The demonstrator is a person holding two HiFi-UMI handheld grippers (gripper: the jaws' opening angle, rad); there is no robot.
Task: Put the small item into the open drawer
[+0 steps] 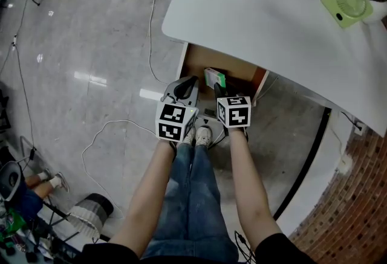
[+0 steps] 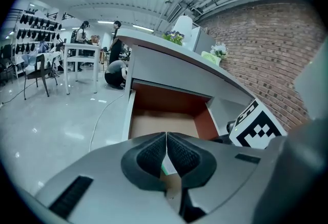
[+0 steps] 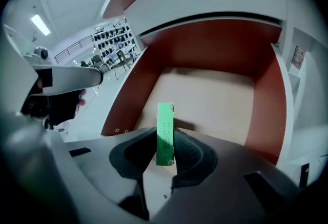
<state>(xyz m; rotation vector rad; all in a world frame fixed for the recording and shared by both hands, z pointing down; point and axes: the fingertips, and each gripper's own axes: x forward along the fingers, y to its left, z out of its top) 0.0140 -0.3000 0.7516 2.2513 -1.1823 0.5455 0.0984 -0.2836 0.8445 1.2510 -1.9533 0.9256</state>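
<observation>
Small green item [image 3: 165,133] is clamped edge-up in the right gripper [image 3: 163,147], its long axis pointing straight ahead of the jaws toward the back of the open drawer [image 3: 220,97] beneath, so only lowering and release seem left, while the left gripper [image 2: 167,142] hovers alongside, jaws together on nothing.

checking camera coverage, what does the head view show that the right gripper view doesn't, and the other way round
Only the head view: the white table with a green fan on it, the person's jeans, and a cable on the floor.

Only the right gripper view: the right gripper pads clamped on the green item, which is seen edge-on, and the inside back wall of the drawer.

Both: the open drawer, with the green item held over it by the right gripper.
</observation>
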